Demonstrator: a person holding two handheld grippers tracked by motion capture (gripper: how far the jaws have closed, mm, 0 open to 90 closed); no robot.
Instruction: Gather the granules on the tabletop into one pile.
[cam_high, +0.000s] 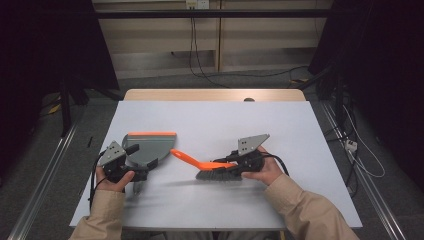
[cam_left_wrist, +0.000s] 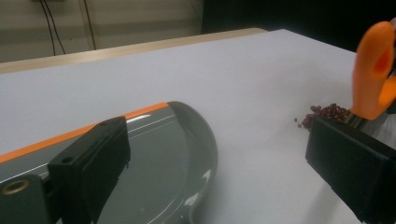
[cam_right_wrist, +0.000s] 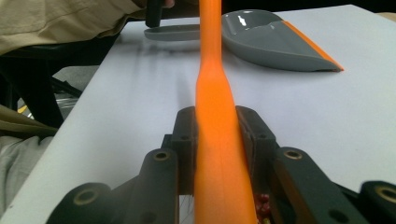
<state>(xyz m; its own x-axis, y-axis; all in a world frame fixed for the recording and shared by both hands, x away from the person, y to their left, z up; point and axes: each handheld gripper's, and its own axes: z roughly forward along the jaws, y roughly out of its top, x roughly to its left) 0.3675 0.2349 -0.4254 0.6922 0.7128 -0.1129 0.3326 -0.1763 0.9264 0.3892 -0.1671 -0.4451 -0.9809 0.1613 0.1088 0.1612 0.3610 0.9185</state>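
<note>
A grey dustpan (cam_high: 149, 146) with an orange front lip lies on the white table (cam_high: 210, 115) at the left. My left gripper (cam_high: 142, 167) sits at its rear edge. In the left gripper view the jaws (cam_left_wrist: 219, 135) stand wide apart, one over the dustpan (cam_left_wrist: 177, 154), with nothing pinched between them. My right gripper (cam_high: 227, 162) is shut on the orange handle of a hand brush (cam_high: 217, 172), whose dark bristles rest on the table. In the right gripper view the brush handle (cam_right_wrist: 212, 140) runs up between the closed jaws toward the dustpan (cam_right_wrist: 271, 37). A small heap of red beans (cam_left_wrist: 327, 112) lies by the brush (cam_left_wrist: 373, 70).
White tabletop stretches behind and in front of both tools. A wooden strip (cam_high: 215, 95) runs along the table's far edge. Cables (cam_high: 200, 65) trail over the floor beyond it. A metal rail (cam_high: 45, 175) runs along the floor at the left. The person's sleeve (cam_right_wrist: 60, 21) shows beyond the table edge.
</note>
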